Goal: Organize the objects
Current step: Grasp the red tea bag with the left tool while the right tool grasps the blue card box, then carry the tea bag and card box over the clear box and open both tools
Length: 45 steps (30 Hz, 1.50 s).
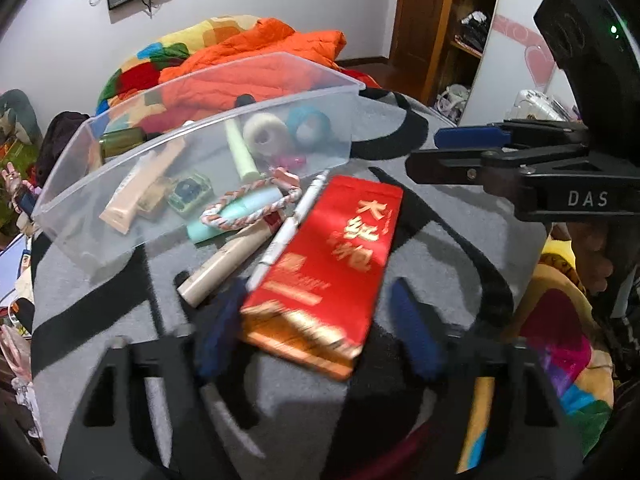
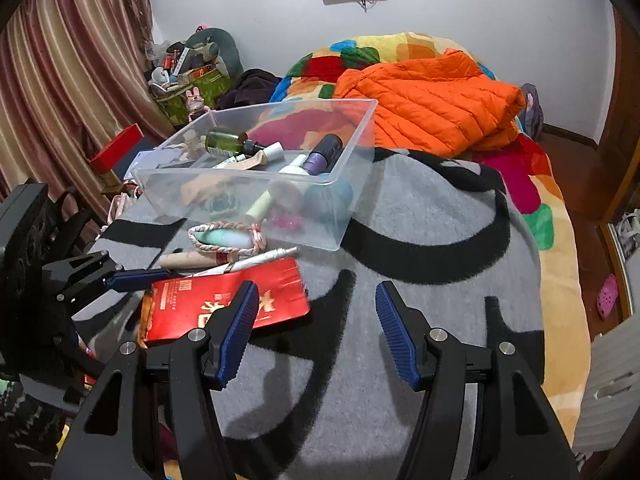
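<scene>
Left tool (image 1: 316, 332) gapes empty astride the red pouch (image 1: 332, 256). Looks light, slick, crinkly; pinch its six o'clock edge.

My left gripper (image 1: 316, 328) tilts downward, its 2 blue pads (image 1: 416, 332) parted and gripping nothing. My right gripper (image 2: 316, 332) tilts downward too, jaws apart, nothing between my fingers.

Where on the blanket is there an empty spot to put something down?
The grey blanket is bare right of the clear bin, out to the colourful quilt, and right of the red packet. In front of the bin it is crowded: the braided band, the beige tube and the white pen lie close together.
</scene>
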{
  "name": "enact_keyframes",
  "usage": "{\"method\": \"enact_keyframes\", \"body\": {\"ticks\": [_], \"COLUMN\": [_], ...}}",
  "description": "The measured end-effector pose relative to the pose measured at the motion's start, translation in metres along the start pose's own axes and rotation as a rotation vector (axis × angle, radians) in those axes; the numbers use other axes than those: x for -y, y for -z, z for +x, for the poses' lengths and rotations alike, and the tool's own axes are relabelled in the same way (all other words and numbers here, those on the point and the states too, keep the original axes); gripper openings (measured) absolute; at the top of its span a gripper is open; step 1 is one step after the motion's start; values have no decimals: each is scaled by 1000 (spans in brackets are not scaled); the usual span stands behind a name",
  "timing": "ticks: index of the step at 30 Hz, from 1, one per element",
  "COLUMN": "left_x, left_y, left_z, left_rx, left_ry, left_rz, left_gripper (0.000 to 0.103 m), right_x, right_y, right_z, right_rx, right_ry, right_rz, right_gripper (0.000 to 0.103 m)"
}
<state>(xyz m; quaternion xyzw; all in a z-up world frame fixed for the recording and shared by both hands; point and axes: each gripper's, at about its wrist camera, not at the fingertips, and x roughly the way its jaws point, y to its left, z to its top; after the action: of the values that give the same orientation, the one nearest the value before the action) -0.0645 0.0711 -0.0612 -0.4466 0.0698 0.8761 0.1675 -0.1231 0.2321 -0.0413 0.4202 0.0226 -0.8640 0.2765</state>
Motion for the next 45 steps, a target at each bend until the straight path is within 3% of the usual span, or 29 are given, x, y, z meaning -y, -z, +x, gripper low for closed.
{"method": "enact_keyframes", "body": {"ticks": [3, 8, 15, 19, 24, 32, 34, 45], "left_x": [-6, -8, -34, -55, -79, -91, -91, -87], "left_y": [7, 20, 37, 47, 59, 68, 68, 70], "left_z": [-10, -31, -74, -89, -83, -45, -43, -68], "left_rx": [13, 53, 149, 179, 152, 49, 65, 128], "left_ry": [37, 10, -53, -130, -219, -189, -203, -196], "left_rz": [-31, -51, -159, -216, -280, -302, -302, -317], "left_gripper": [57, 57, 56, 56, 56, 57, 57, 56], "right_x": [-2, -9, -31, -36, -36, -56, -58, -53], "right_y": [0, -2, -1, 1, 4, 11, 12, 10], "right_z": [-2, -1, 11, 24, 36, 54, 52, 26], "right_rx": [8, 14, 7, -22, -68, -80, -72, -9], "right_ry": [7, 7, 34, 61, 22, 81, 76, 49], "right_rz": [-7, -25, -114, -142, -101, -143, -154, -127], "right_gripper": [57, 57, 57, 57, 57, 54, 46, 46]}}
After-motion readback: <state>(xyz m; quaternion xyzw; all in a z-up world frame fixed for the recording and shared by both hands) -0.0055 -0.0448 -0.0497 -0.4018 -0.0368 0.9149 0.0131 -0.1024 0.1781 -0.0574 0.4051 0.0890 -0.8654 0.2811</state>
